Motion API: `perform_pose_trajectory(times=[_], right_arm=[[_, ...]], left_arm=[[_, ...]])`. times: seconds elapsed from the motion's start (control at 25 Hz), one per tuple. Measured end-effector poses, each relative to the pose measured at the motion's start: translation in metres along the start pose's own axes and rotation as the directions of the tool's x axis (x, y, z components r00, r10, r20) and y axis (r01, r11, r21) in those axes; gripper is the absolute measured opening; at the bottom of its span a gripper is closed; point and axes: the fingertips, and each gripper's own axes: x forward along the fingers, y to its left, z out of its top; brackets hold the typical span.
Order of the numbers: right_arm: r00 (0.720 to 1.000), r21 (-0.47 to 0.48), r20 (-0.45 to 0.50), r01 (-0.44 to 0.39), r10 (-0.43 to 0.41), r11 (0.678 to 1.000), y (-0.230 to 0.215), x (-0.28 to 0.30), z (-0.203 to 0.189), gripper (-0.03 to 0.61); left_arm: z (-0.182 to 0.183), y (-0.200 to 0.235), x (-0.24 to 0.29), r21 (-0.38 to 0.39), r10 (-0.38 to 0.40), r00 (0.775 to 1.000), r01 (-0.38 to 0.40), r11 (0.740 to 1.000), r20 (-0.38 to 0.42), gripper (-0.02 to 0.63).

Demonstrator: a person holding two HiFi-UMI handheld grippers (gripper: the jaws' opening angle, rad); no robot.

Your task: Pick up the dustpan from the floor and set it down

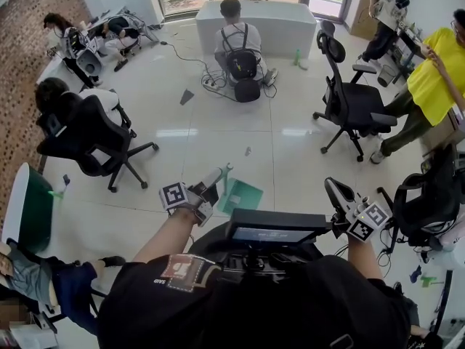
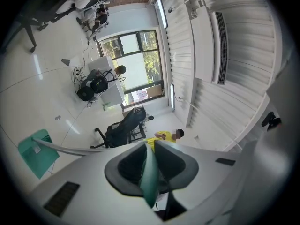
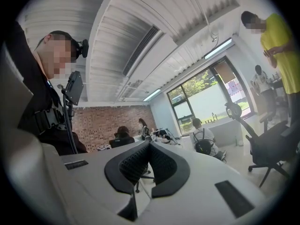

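Note:
A green dustpan [image 1: 242,197] hangs just above the white floor in front of me, its pan tilted and its thin handle [image 1: 227,171] running up to my left gripper [image 1: 215,179]. In the left gripper view the green handle end [image 2: 150,179] is pinched between the dark pads, so the left gripper [image 2: 151,165] is shut on it. The pan [image 2: 36,152] shows low at the left, apart from the jaws. My right gripper [image 1: 336,192] is held out level at the right; its pads meet with nothing between them [image 3: 149,149].
Black office chairs stand at the left [image 1: 91,138] and the right [image 1: 350,102]. A person sits on the floor [image 1: 240,49] by a white counter [image 1: 256,22]. A person in yellow [image 1: 432,78] stands at the far right. A green round table [image 1: 29,208] is at the left edge.

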Motion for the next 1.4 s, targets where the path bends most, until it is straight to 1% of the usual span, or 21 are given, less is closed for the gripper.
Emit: perform_pose_trajectory(times=[0.16, 0.24, 0.32, 0.44, 0.52, 0.6, 0.64, 0.72, 0.76, 0.84, 0.92, 1.0, 1.08, 1.12, 1.16, 1.2, 1.24, 1.28, 1.32, 1.36, 1.4], right_arm=[[1.000, 0.000, -0.001, 0.006, -0.006, 1.000, -0.012, -0.002, -0.006, 0.011], [1.000, -0.001, -0.005, 0.008, -0.008, 1.000, -0.013, 0.004, -0.010, 0.011], [1.000, 0.005, -0.011, 0.013, -0.013, 1.000, -0.011, 0.010, -0.015, 0.009], [0.999, 0.021, -0.025, 0.021, -0.020, 1.000, -0.014, 0.013, -0.019, 0.009], [0.999, 0.031, -0.033, 0.028, -0.027, 0.999, -0.022, 0.012, -0.023, 0.011], [0.998, 0.047, -0.045, 0.040, -0.038, 0.998, -0.035, 0.013, -0.030, 0.011], [0.998, 0.057, -0.053, 0.048, -0.045, 0.997, -0.042, 0.014, -0.035, 0.009], [0.996, 0.079, -0.072, 0.067, -0.062, 0.995, -0.056, 0.013, -0.048, 0.011], [0.994, 0.093, -0.082, 0.079, -0.071, 0.993, -0.062, 0.011, -0.058, 0.011], [0.991, 0.116, -0.104, 0.101, -0.089, 0.988, -0.075, 0.005, -0.079, 0.011], [0.987, 0.133, -0.123, 0.119, -0.103, 0.984, -0.093, -0.001, -0.097, 0.011], [0.984, 0.148, -0.137, 0.137, -0.117, 0.979, -0.112, -0.010, -0.115, 0.011], [0.980, 0.164, -0.148, 0.155, -0.131, 0.974, -0.130, -0.020, -0.134, 0.011], [0.978, 0.172, -0.156, 0.165, -0.139, 0.971, -0.140, -0.027, -0.144, 0.011], [0.975, 0.180, -0.166, 0.176, -0.146, 0.968, -0.150, -0.034, -0.152, 0.011], [0.972, 0.187, -0.175, 0.187, -0.154, 0.964, -0.161, -0.041, -0.160, 0.011], [0.969, 0.195, -0.184, 0.198, -0.162, 0.961, -0.172, -0.049, -0.168, 0.011], [0.967, 0.202, -0.191, 0.209, -0.171, 0.957, -0.183, -0.056, -0.176, 0.011], [0.964, 0.209, -0.198, 0.220, -0.179, 0.953, -0.193, -0.062, -0.184, 0.011], [0.961, 0.217, -0.205, 0.231, -0.187, 0.949, -0.202, -0.068, -0.193, 0.011], [0.958, 0.225, -0.213, 0.240, -0.192, 0.944, -0.212, -0.073, -0.202, 0.011]], left_arm=[[-0.007, 0.018, 0.016, 0.045, 0.045, 0.997, -0.042, 0.998, -0.062, 0.086], [-0.008, 0.027, 0.023, 0.073, 0.046, 0.991, -0.037, 0.997, -0.125, 0.087], [-0.014, 0.037, 0.032, 0.110, 0.035, 0.976, -0.011, 0.994, -0.216, 0.087], [-0.028, 0.055, 0.048, 0.164, 0.071, 0.933, -0.013, 0.986, -0.352, 0.089], [-0.037, 0.068, 0.064, 0.190, 0.095, 0.896, -0.012, 0.982, -0.433, 0.089], [-0.049, 0.086, 0.081, 0.204, 0.115, 0.840, -0.005, 0.979, -0.531, 0.089], [-0.056, 0.096, 0.090, 0.206, 0.123, 0.803, 0.000, 0.978, -0.584, 0.089], [-0.075, 0.118, 0.104, 0.206, 0.136, 0.708, 0.015, 0.978, -0.693, 0.089], [-0.088, 0.130, 0.108, 0.205, 0.139, 0.649, 0.027, 0.978, -0.748, 0.089], [-0.116, 0.154, 0.116, 0.201, 0.140, 0.511, 0.066, 0.977, -0.848, 0.087], [-0.147, 0.177, 0.124, 0.190, 0.135, 0.350, 0.128, 0.973, -0.927, 0.089], [-0.180, 0.202, 0.127, 0.159, 0.124, 0.172, 0.207, 0.965, -0.977, 0.089], [-0.213, 0.228, 0.122, 0.110, 0.118, -0.012, 0.285, 0.952, -0.993, 0.089], [-0.228, 0.242, 0.120, 0.084, 0.119, -0.096, 0.316, 0.945, -0.988, 0.089], [-0.242, 0.255, 0.120, 0.059, 0.123, -0.169, 0.340, 0.938, -0.978, 0.089], [-0.254, 0.267, 0.122, 0.039, 0.129, -0.229, 0.360, 0.932, -0.965, 0.089], [-0.266, 0.280, 0.127, 0.025, 0.136, -0.275, 0.373, 0.928, -0.952, 0.089], [-0.276, 0.292, 0.135, 0.019, 0.145, -0.305, 0.382, 0.924, -0.941, 0.089], [-0.285, 0.305, 0.145, 0.018, 0.152, -0.320, 0.386, 0.922, -0.935, 0.089], [-0.293, 0.318, 0.156, 0.019, 0.154, -0.321, 0.387, 0.922, -0.934, 0.087], [-0.299, 0.331, 0.169, 0.020, 0.151, -0.313, 0.386, 0.922, -0.938, 0.087]])
